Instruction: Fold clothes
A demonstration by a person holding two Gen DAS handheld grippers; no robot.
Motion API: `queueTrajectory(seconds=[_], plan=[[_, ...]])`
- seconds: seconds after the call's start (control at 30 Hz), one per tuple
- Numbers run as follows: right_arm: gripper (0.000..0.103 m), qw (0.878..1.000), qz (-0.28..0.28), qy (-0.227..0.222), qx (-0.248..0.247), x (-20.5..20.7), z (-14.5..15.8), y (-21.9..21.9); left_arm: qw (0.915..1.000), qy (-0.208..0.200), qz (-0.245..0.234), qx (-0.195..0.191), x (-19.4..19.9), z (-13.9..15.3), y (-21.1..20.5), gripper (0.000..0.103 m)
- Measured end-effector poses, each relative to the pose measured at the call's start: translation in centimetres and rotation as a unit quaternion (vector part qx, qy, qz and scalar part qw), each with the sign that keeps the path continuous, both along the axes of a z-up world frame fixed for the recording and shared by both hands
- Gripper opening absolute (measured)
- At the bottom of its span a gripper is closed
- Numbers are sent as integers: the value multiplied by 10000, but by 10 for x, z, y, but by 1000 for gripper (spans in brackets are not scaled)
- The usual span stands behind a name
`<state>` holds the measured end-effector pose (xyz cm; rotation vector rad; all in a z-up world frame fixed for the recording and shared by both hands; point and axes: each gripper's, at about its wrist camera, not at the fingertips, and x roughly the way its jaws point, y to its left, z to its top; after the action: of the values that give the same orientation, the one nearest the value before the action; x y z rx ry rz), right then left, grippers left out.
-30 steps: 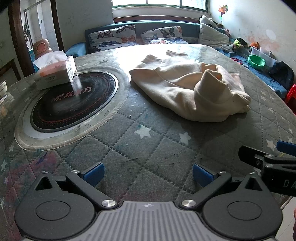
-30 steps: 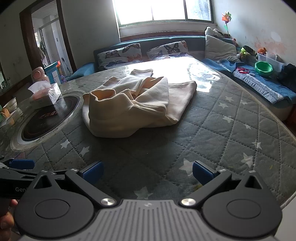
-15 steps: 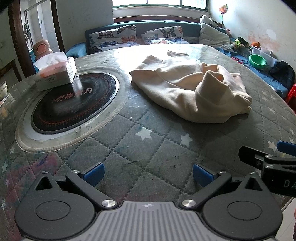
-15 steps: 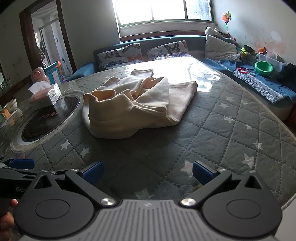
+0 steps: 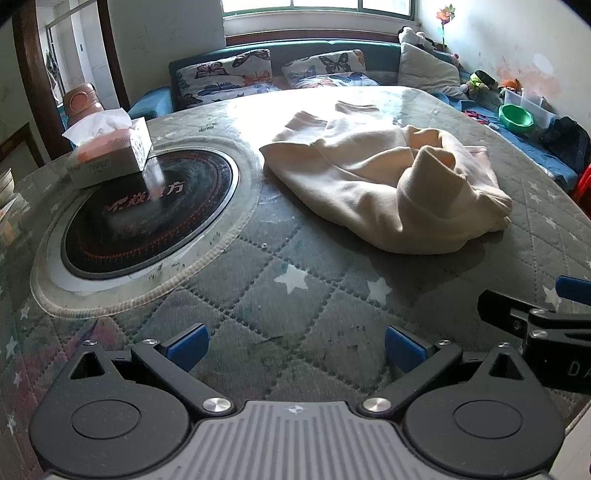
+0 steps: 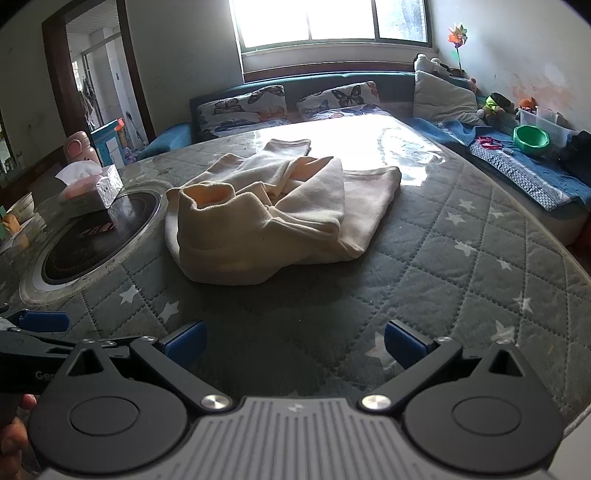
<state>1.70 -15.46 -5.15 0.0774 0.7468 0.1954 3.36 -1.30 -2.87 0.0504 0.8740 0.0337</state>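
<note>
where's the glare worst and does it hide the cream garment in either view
Right wrist view: the window is blown out and glare whitens the table just behind the cream garment, washing its far edge. Left wrist view: milder sheen, garment clear; fisheye bends edges.

Cream garment [image 5: 384,184] lies crumpled on quilted table [image 5: 295,295] — tissue box [image 5: 107,153] apart.

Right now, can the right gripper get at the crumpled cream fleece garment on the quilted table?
Probably yes: the right gripper is open, and only bare quilted table lies between it and the cream garment.
</note>
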Motion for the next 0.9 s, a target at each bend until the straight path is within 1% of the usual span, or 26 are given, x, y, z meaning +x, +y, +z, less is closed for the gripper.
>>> queueTrajectory(seconds=[0.33, 0.47, 0.63, 0.73, 0.87, 0.9], plan=[[103, 10000, 85, -38, -9, 10, 4, 3, 10000, -15, -43, 65, 13, 3, 0, 103], [103, 9999, 92, -88, 81, 17, 7, 2, 10000, -17, -85, 36, 20, 4, 2, 103], [103, 9993, 207, -198, 220, 35, 23, -2, 9999, -87, -79, 41, 30, 10, 6, 103], [103, 9987, 363, -316, 180, 46, 33, -2, 9998, -161, -63, 47, 36, 15, 10, 103], [103, 9974, 510, -437, 245, 68, 46, -2, 9996, -265, -18, 106, 45, 23, 16, 103], [101, 9970, 568, -442, 270, 75, 48, -2, 9995, -292, 13, 130, 47, 25, 18, 103]])
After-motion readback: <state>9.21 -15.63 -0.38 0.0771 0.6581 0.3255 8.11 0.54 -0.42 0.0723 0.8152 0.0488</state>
